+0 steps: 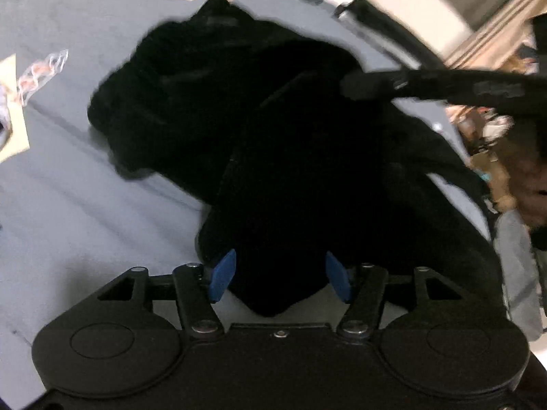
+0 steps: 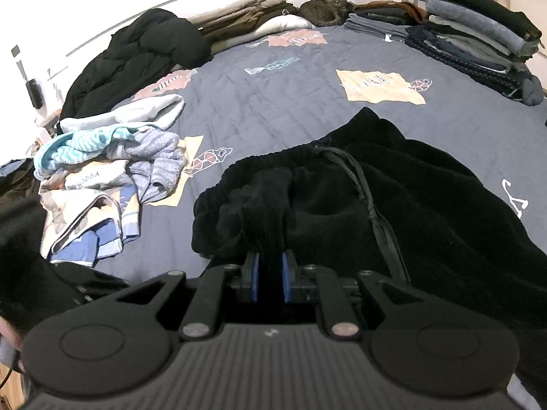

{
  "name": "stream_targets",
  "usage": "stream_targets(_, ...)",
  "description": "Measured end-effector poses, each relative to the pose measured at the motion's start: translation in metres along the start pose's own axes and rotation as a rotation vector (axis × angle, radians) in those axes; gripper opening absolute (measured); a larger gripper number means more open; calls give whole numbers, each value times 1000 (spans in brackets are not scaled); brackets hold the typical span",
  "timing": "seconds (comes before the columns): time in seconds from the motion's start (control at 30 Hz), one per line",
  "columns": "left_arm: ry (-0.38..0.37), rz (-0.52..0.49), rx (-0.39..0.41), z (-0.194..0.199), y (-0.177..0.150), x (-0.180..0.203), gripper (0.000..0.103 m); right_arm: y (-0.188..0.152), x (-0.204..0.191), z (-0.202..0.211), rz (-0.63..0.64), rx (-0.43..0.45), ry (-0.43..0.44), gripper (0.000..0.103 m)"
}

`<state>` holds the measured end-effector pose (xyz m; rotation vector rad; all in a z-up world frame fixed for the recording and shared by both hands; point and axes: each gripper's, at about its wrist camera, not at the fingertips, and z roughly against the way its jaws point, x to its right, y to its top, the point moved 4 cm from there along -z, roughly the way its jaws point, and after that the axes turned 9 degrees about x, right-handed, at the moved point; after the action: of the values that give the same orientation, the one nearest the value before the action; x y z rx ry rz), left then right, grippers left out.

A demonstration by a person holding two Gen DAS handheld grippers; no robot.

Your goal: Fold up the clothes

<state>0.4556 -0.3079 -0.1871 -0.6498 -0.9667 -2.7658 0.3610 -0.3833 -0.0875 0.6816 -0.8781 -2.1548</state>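
right tongs (image 2: pixel 270 275) pinching black pants (image 2: pixel 376 205); left tongs (image 1: pixel 280 275) spread around them.

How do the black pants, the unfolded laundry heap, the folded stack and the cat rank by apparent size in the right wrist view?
1. black pants, nearest the camera, which inflates them
2. unfolded laundry heap
3. folded stack, farther off, so its place against the heap is unsure
4. cat, smallest and farthest

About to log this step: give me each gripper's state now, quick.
Left gripper: open, black pants fabric between its spread fingers, not clamped.
Right gripper: shut on the black pants near the waistband.
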Motion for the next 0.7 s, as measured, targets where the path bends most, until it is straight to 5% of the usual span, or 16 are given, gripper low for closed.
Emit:
stream_targets(0.07, 4, 21, -22, -12, 1, -1, 15, 0, 1, 0, -5, -1, 2, 13)
stream_targets(0.1, -4, 45, -20, -13, 3, -3, 5, 1, 1, 1, -7, -1, 3, 13)
stream_targets(0.33, 17, 106, 169, 29, 30, -23, 0, 2, 3, 3, -21, -5, 11, 13)
stream_targets(0.4, 29, 63, 162, 35, 31, -25, 0, 1, 2, 4, -13, -10, 13, 13)
stream_targets(0.43, 35, 40, 156, 38, 31, -26, 4, 1, 2, 4, -9, -13, 15, 13)
stream_targets(0.5, 48, -13, 140, 37, 28, -25, 32, 0, 2, 5, -1, -18, 17, 13)
stream_targets(0.53, 53, -44, 128, 33, 24, -22, 58, 0, 1, 6, 3, -21, 18, 13)
stream_targets(0.57, 59, -75, 117, 29, 19, -20, 67, 0, 1, 6, 8, -25, 20, 13)
stream_targets(0.7, 22, -105, 59, 7, 8, -9, 66, -1, 1, 7, 19, -36, 19, 13)
